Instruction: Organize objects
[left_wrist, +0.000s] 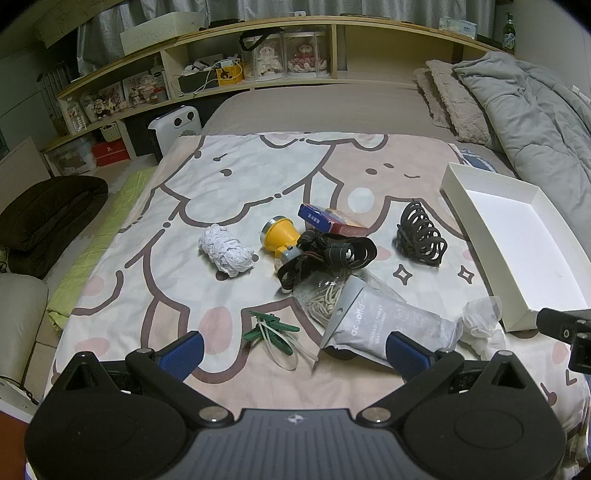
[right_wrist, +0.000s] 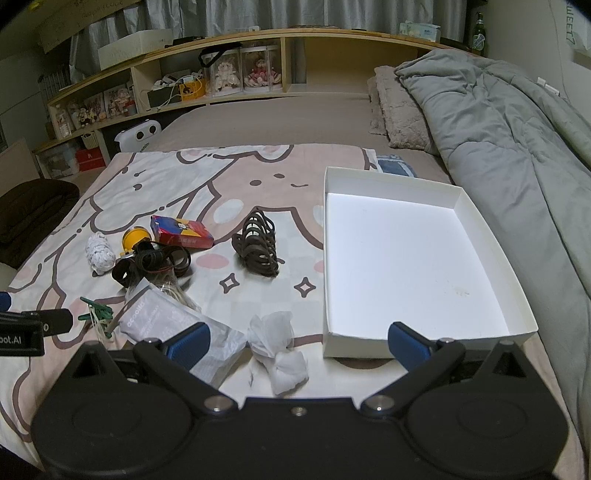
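Bed (right_wrist: 280, 118) under cartoon blanket (left_wrist: 258, 173). One white box (right_wrist: 402, 258) at blanket's right edge, nothing inside. Left gripper (left_wrist: 293, 349), right gripper (right_wrist: 299, 341): jaws wide apart, holding nothing. One each, mid-blanket: grey pouch (left_wrist: 388, 321), black hair claw (left_wrist: 419, 234), yellow headlamp (left_wrist: 282, 234), card box (right_wrist: 181, 230).

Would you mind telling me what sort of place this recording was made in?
Most likely a bedroom: the objects lie on a bed with a pillow and grey duvet, and a low shelf behind holds dolls and keepsakes.
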